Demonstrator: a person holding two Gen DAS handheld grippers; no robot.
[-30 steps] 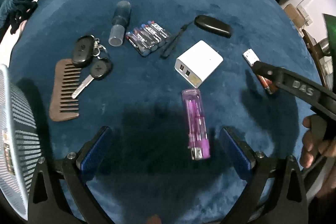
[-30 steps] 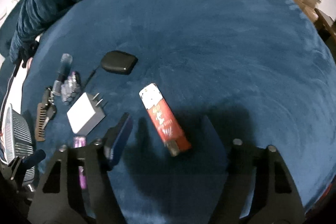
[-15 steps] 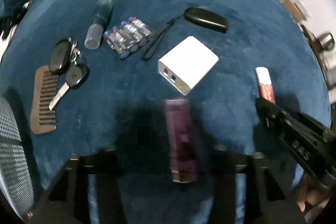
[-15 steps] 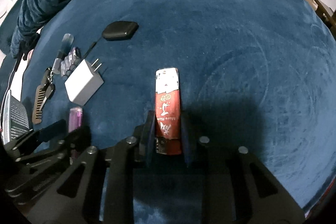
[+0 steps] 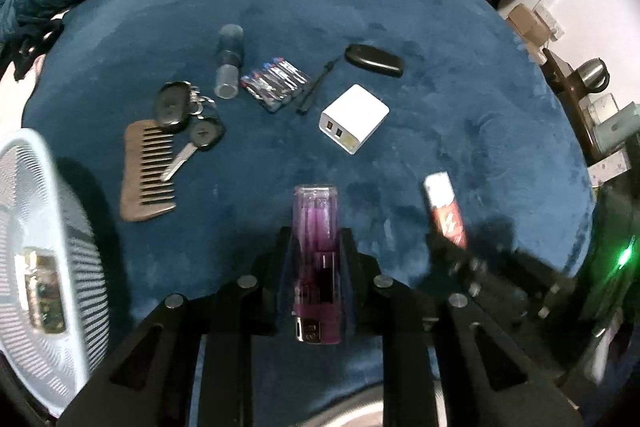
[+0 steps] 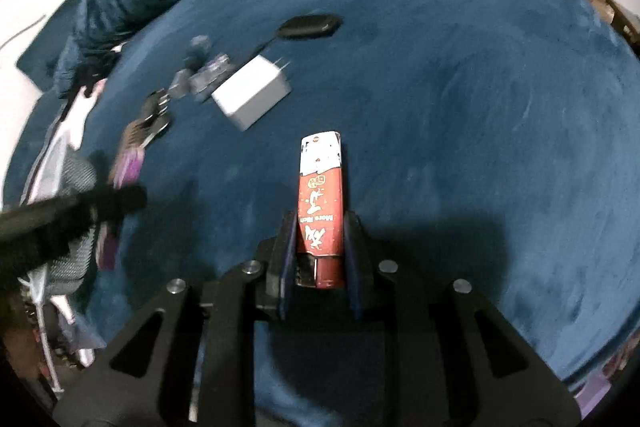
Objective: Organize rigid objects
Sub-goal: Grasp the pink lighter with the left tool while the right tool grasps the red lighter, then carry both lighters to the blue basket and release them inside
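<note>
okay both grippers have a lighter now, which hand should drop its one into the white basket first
Left, probably. The left gripper, shut on the purple lighter, has the white basket right beside it. The right gripper, holding the red lighter, sits farther away.

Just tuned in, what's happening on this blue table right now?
Both tongs are gripping a lighter. The left tongs are shut on the purple lighter, and the right tongs are shut on the red lighter. The comb, keys, batteries and white charger lie on the blue table. A white mesh basket sits at left.
</note>
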